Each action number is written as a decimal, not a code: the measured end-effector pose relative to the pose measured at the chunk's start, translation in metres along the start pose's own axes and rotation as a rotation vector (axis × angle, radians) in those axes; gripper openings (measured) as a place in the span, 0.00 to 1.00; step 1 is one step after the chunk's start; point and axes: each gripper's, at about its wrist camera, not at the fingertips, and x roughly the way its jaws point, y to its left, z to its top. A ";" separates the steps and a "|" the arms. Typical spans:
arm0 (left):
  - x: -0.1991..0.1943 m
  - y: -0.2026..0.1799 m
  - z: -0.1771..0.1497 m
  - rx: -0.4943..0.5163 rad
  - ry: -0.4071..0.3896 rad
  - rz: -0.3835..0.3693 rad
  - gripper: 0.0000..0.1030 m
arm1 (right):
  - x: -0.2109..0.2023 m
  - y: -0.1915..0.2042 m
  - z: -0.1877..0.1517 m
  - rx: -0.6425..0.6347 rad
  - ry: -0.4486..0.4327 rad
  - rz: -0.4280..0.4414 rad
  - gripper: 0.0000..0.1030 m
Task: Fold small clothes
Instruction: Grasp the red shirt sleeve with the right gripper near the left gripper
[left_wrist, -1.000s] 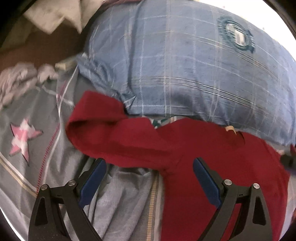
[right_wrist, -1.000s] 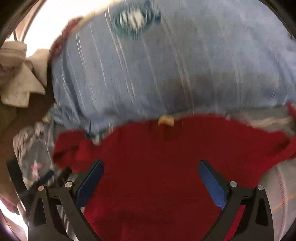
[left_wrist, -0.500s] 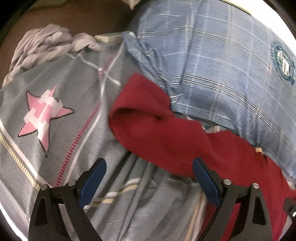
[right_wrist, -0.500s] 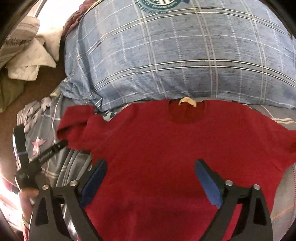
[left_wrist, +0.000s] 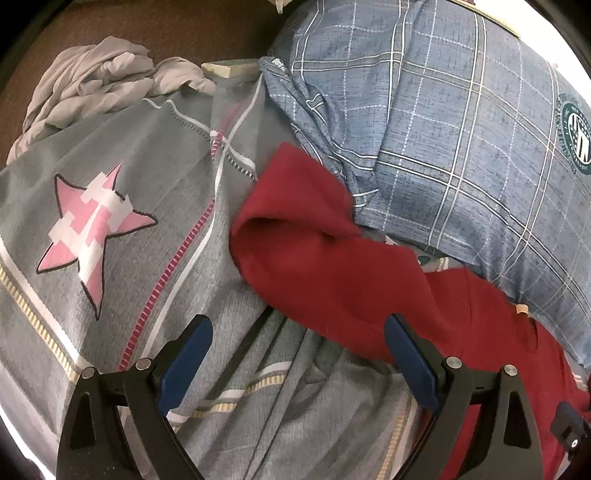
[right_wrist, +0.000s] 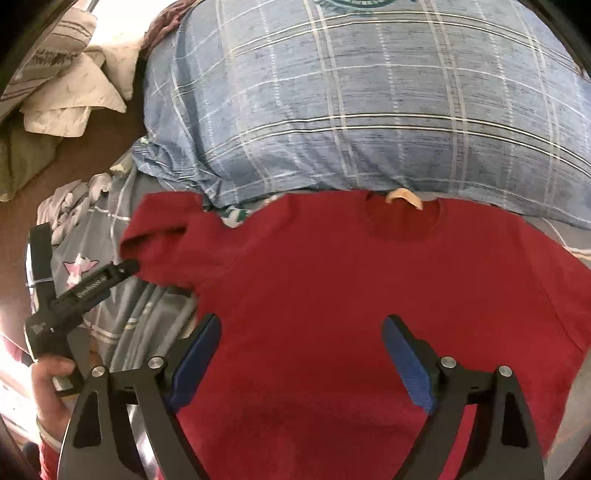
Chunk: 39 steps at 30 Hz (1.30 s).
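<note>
A dark red T-shirt (right_wrist: 332, 277) lies flat and face up on the bed, its collar with a tan label (right_wrist: 404, 195) against the pillow. Its left sleeve (left_wrist: 295, 229) is bunched and folded over. My left gripper (left_wrist: 297, 321) hovers open just short of that sleeve, one finger over the grey sheet and the other over red cloth. My right gripper (right_wrist: 301, 320) is above the shirt's chest. Its jaws are closing but still wide, and the pads do not press on the cloth under them. A hand (right_wrist: 48, 387) holds the left gripper at the right wrist view's left edge.
A big blue plaid pillow (right_wrist: 351, 103) lies right behind the shirt. The grey bedsheet (left_wrist: 110, 314) has a pink star (left_wrist: 92, 229) and stripes. A crumpled pale garment (left_wrist: 92, 81) sits at the bed's far left edge, and white cloths (right_wrist: 74, 92) lie on the brown floor.
The left gripper has swung left, from the shirt's shoulder to its bunched sleeve. The right gripper has steadied over the chest and its jaws have narrowed a little.
</note>
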 end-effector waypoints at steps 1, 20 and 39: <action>0.002 0.001 0.001 -0.006 0.007 0.002 0.91 | 0.002 0.004 0.004 0.000 0.002 0.016 0.86; 0.021 0.006 0.011 -0.059 0.048 0.107 0.91 | 0.242 0.126 0.126 -0.055 0.275 0.336 0.83; 0.004 0.003 0.011 -0.051 -0.015 0.123 0.91 | 0.131 0.100 0.129 -0.087 0.060 0.415 0.10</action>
